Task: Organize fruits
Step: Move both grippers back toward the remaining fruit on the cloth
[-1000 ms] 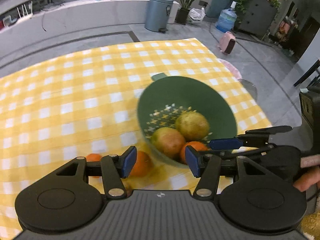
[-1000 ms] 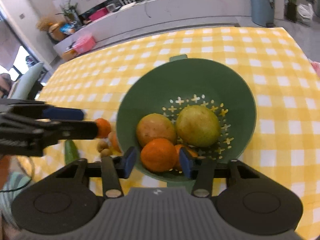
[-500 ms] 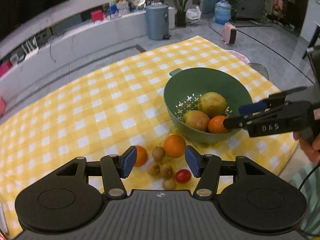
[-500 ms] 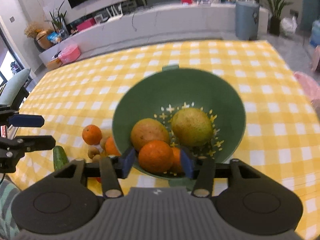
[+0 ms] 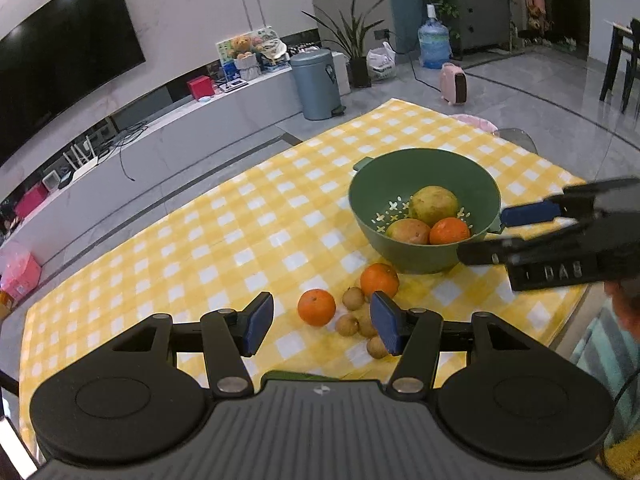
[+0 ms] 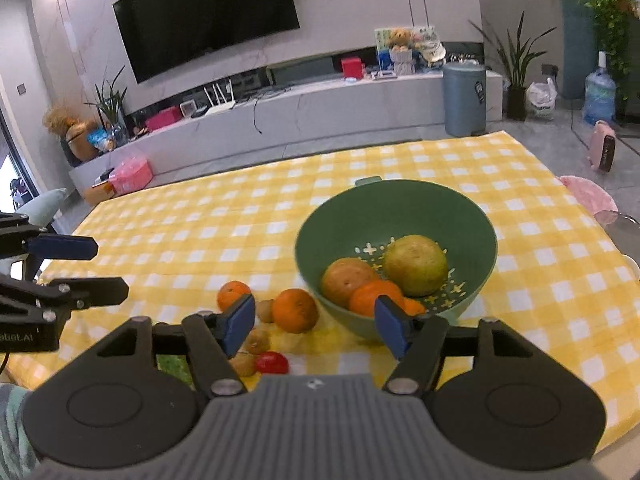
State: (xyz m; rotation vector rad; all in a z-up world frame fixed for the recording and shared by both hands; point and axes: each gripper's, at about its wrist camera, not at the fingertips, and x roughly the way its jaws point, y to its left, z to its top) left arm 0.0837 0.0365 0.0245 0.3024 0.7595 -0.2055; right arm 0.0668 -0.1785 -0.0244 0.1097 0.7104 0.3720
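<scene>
A green colander (image 5: 472, 168) (image 6: 320, 240) stands on the yellow checked cloth and holds a yellow-green fruit (image 5: 434, 205), a reddish fruit (image 5: 408, 231) and an orange (image 5: 449, 231). On the cloth in front lie two oranges (image 5: 316, 307) (image 5: 379, 280), several small brown fruits (image 5: 354, 298) and a red tomato (image 6: 272, 362). My left gripper (image 5: 322, 328) is open and empty, raised above the loose fruit. My right gripper (image 6: 314, 326) is open and empty, raised before the colander; it also shows in the left wrist view (image 5: 516, 232).
A green cucumber (image 6: 172, 366) lies near the table's front edge, partly hidden by my right gripper. The left gripper shows at the left in the right wrist view (image 6: 80, 268). The room behind has a TV wall, a bin and plants.
Both grippers have pulled back and up from the colander. The views now take in the whole table and room. Both grippers stay open and empty.
</scene>
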